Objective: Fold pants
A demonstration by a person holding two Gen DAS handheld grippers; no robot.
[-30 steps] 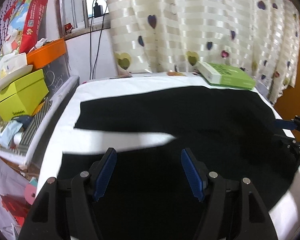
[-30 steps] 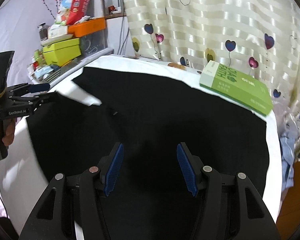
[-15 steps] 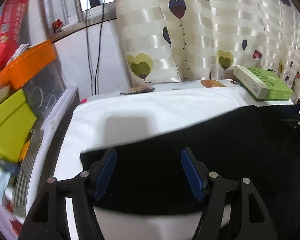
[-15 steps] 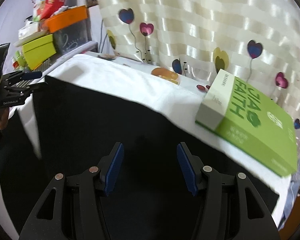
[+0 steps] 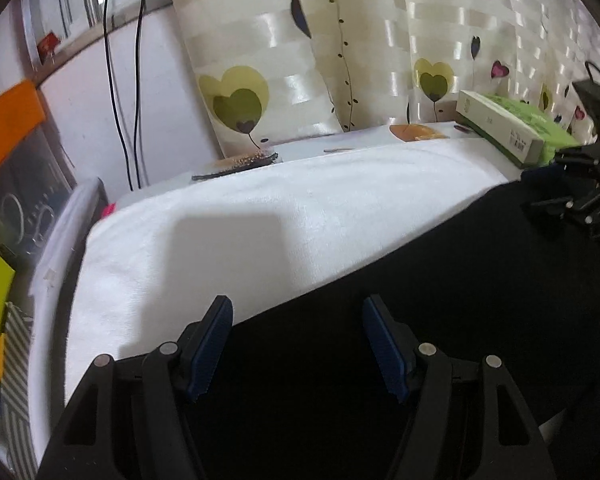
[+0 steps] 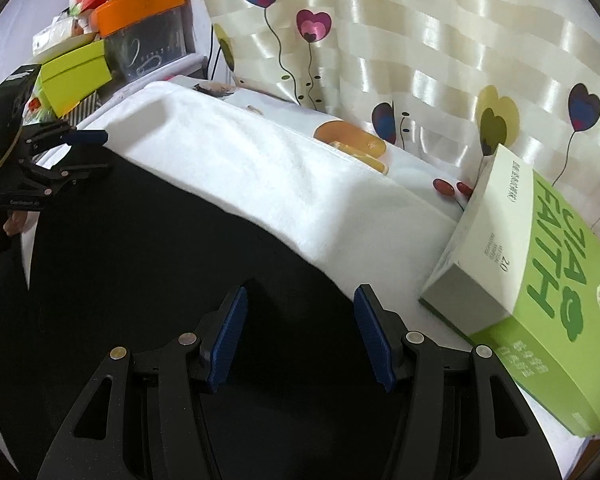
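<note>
Both hand-held grippers [image 5: 296, 340] [image 6: 300, 328] now nearer "FAITH" box [image 6: 540, 300], pants [image 6: 140, 260] edge.

The left wrist view looks forward along its own fingers from low over the black pants [image 5: 440, 300], close to the cloth, facing the heart-print curtain [image 5: 340, 40] and the wall with hanging cables at upper left of the frame; the right gripper [image 5: 540, 190] shows at the right edge; the right wrist view sits equally low and near, angled toward the same curtain [image 6: 420, 40], with the left gripper [image 6: 96, 152] at the left edge and the green box [image 6: 540, 280] large at lower right; both views share the white cloth [image 5: 280, 208], the pants' far edge, the curtain, and the green box [image 5: 508, 128], so each camera sees the other gripper across the pants [image 6: 140, 260].
</note>
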